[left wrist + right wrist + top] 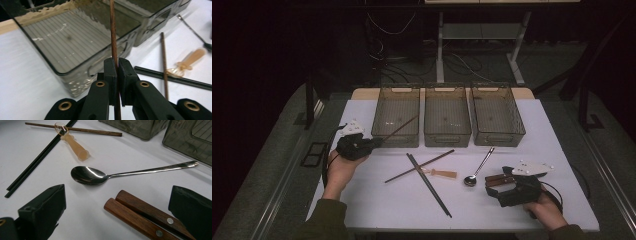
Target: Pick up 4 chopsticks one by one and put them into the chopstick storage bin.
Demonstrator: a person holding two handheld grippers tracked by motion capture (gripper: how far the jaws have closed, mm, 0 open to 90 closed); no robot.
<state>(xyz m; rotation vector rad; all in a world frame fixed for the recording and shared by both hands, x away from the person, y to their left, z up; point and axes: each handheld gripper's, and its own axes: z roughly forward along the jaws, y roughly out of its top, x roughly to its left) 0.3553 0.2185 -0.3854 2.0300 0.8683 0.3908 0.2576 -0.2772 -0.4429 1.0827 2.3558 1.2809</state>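
Left gripper (374, 141): jaws closed almost fully, clamped on one brown wooden chopstick (401, 128). The chopstick rises from the jaws and slants over the near rim of the left bin (396, 116); its far end sits above that bin's floor.

Right gripper (507, 186): jaws spread wide, gripping nothing. In the right gripper view, two wooden handles (147, 216) with metal rivets lie side by side on the table (377, 200) between the jaws; no pad presses on them.

Counts, located from the left bin:
- Bins: three, clear, in a row; the middle bin (447, 116) and right bin (497, 115) extend to the right.
- Brown chopsticks: two; the second (419, 166) lies on the table nearer the person.
- Black chopsticks (429, 185): one pair, crossing the second brown one.
- Small amber-handled utensil (439, 173): one, at that crossing.
- Metal spoon (478, 167): one, in front of the right bin.
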